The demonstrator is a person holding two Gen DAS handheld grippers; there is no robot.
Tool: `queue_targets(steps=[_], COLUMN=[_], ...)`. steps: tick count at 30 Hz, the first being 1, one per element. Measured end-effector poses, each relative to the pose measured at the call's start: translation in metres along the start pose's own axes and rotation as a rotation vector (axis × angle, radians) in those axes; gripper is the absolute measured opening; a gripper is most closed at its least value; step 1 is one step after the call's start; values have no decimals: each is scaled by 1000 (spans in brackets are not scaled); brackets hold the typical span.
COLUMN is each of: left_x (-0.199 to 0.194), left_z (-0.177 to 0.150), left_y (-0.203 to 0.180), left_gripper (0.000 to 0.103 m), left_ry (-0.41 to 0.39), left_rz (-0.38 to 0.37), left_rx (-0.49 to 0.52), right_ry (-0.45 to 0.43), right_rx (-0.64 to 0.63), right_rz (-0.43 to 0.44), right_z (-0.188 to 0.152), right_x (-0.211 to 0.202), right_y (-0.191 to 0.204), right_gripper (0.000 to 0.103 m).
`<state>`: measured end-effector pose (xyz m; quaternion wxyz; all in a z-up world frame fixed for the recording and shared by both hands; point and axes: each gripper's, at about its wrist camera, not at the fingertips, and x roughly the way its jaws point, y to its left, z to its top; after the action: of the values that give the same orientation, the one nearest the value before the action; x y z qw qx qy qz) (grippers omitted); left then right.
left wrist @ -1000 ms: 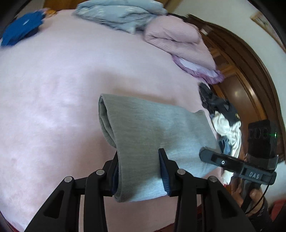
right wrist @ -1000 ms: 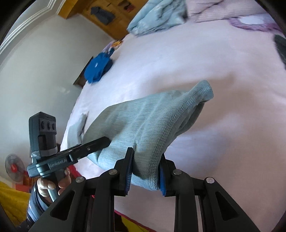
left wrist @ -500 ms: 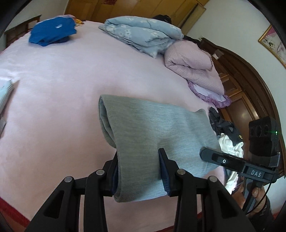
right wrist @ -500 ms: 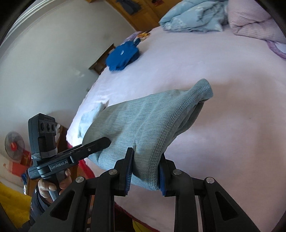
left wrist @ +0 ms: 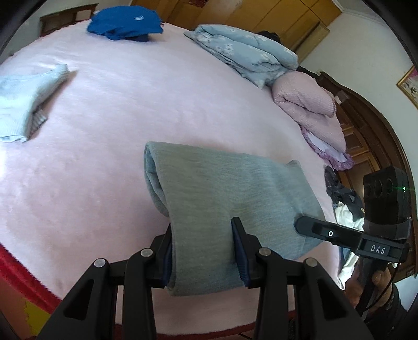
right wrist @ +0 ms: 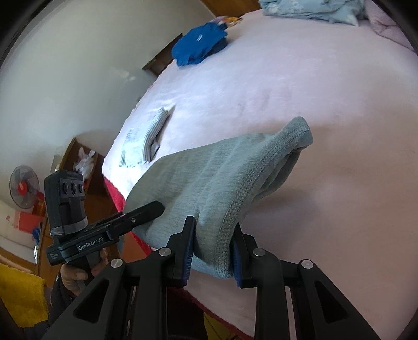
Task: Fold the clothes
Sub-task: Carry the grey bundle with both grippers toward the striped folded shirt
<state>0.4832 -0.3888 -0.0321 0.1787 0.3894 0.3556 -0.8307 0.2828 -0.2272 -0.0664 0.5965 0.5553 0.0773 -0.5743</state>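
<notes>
A folded grey garment (left wrist: 209, 198) hangs in the air above the pink bed (left wrist: 109, 125), held at both ends. My left gripper (left wrist: 202, 251) is shut on its near edge, the thick fold squeezed between the blue pads. My right gripper (right wrist: 213, 248) is shut on the other end of the grey garment (right wrist: 224, 180), where a stitched hem runs down between the pads. Each view shows the other gripper beside the cloth: the right gripper (left wrist: 337, 230) at the garment's right edge, the left gripper (right wrist: 125, 222) at its left.
A folded pale striped garment (left wrist: 23, 99) lies near the bed's left edge. A blue garment (left wrist: 125, 23) lies at the far side. Light blue bedding (left wrist: 243, 52) and pink bedding (left wrist: 308, 104) are piled at the head. Dark and white clothes (left wrist: 344, 201) lie at the right. A fan (right wrist: 23, 185) stands by the wall.
Both grippers have carried the grey garment sideways across the bed towards its left side. The pale folded garment and the blue one have come into the left view. The grips are unchanged.
</notes>
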Motion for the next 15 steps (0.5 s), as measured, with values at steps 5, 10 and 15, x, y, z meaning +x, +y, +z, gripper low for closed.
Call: queue_targets(steps=[5, 10, 15], left_x=[-21, -48, -75], left_z=[-2, -9, -26], left_y=[25, 63, 106], left_gripper=[35, 35, 35], left_ry=[-81, -204, -342], left_rz=[46, 125, 235], left_rx=[-45, -138, -269], right_ry=[31, 72, 143], right_rx=[-72, -203, -355], right_rz=[31, 64, 117], right_z=[21, 46, 69], right_x=[25, 63, 119], right_y=[28, 65, 115], right_gripper=[26, 26, 26])
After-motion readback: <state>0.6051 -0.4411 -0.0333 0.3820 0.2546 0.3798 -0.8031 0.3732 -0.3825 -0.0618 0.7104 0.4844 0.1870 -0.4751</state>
